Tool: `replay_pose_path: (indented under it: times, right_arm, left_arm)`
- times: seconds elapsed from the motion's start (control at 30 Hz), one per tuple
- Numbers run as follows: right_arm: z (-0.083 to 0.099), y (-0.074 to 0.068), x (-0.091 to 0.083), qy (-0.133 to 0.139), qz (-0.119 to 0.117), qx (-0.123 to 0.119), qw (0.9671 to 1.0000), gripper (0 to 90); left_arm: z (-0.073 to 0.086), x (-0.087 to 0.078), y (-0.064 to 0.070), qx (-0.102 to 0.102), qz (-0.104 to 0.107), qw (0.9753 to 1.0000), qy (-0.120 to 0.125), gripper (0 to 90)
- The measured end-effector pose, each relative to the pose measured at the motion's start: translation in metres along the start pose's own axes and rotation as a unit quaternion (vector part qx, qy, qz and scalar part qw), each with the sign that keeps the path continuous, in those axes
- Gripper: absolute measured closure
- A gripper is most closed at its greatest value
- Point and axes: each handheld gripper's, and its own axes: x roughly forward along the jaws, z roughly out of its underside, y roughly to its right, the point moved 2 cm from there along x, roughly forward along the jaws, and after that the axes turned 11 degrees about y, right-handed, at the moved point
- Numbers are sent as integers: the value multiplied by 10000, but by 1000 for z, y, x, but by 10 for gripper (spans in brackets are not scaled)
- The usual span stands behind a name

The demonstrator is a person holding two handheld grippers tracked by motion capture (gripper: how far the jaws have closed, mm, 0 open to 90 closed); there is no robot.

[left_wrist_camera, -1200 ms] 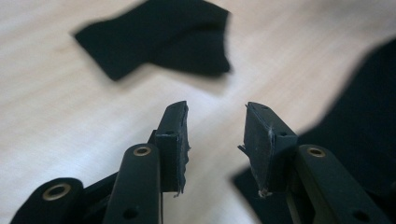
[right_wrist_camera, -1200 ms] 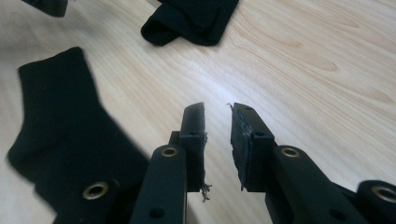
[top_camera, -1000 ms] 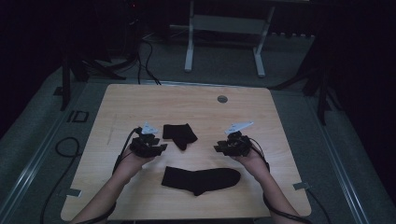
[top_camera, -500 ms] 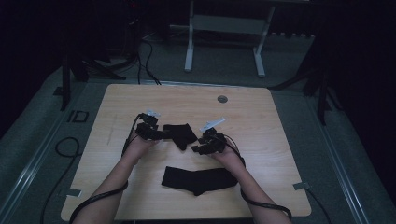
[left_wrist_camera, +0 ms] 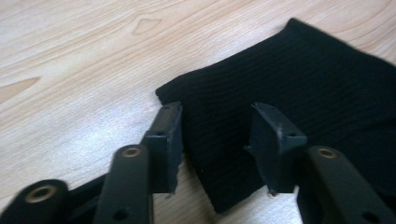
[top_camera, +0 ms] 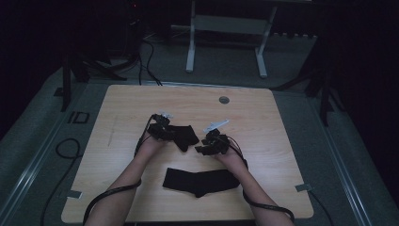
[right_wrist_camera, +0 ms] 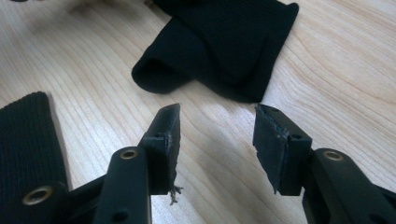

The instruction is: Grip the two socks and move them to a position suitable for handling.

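Two black socks lie on the wooden table [top_camera: 263,117]. The folded sock [top_camera: 184,135] sits mid-table; the flat sock [top_camera: 200,180] lies nearer the front edge. My left gripper [top_camera: 165,133] is open at the folded sock's left end. In the left gripper view the ribbed cuff of that sock [left_wrist_camera: 280,88] lies between and under the jaws of my left gripper [left_wrist_camera: 217,135]. My right gripper [top_camera: 203,144] is open just right of the folded sock. In the right gripper view the folded sock [right_wrist_camera: 224,42] lies beyond my right gripper [right_wrist_camera: 217,135], with bare wood between the jaws. The flat sock [right_wrist_camera: 28,140] shows at left.
A round grommet [top_camera: 224,100] sits near the table's far edge. Cables [top_camera: 108,193] trail from both grippers over the front edge. A white desk frame [top_camera: 226,28] stands on the floor beyond the table.
Both grippers have moved inward from the table's sides toward the folded sock. The left one now straddles the sock's cuff. The right one stops just short of it.
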Motion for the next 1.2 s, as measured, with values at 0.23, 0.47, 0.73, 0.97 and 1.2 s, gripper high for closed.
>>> replay_pose_path:
  times: [0.23,0.47,0.73,0.97,1.2]
  right_arm:
    - [0,-13,13,-38,-196,6,9998,507]
    - [-4,-36,34,-69,-148,-145,9998,464]
    - [-12,-45,52,-39,279,-330,9991,455]
    - [-16,-37,48,-125,664,-345,9971,837]
    - [-12,-6,16,-52,954,-196,9952,843]
  left_arm:
    - [-3,2,8,231,-91,9997,-50,765]
    - [-4,3,9,96,-134,9998,-110,796]
    - [-5,2,8,-57,-42,9998,-205,818]
    - [-5,-4,2,-364,74,9993,-88,831]
    - [-16,-29,-8,-509,166,9983,228,833]
